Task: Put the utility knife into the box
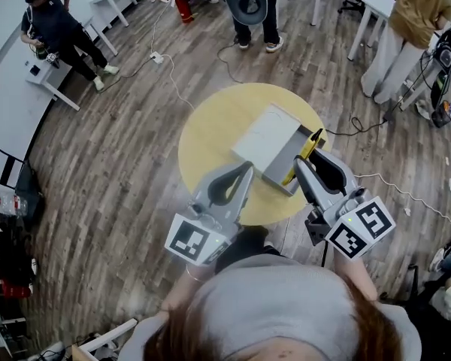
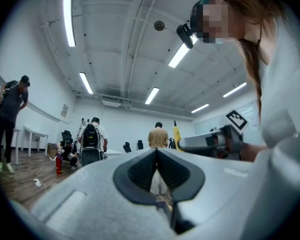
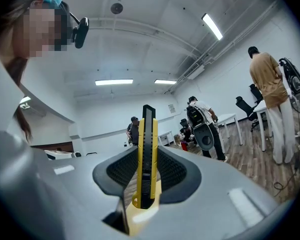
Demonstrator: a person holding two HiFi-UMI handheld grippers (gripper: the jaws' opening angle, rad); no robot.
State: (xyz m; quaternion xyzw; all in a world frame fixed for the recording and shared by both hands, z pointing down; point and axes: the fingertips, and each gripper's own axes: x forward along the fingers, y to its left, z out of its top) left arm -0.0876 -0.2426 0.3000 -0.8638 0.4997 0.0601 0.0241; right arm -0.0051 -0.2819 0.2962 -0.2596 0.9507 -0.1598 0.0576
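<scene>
Yellow table (image 1: 210,138); utility knife (image 3: 145,134) clamped between right tongs (image 3: 147,153), by box (image 1: 280,174).

Bright ceiling strip lights (image 2: 68,21), fisheye-warped edges

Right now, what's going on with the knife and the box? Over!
Left gripper shut, empty. Right gripper shut on utility knife. Knife by the open box, not in yet. Nothing in the way.

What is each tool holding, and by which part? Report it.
The right tool pinches the yellow-and-black plastic utility knife around mid-body, one end sticking out past the jaws. The left tool is shut on nothing.
</scene>
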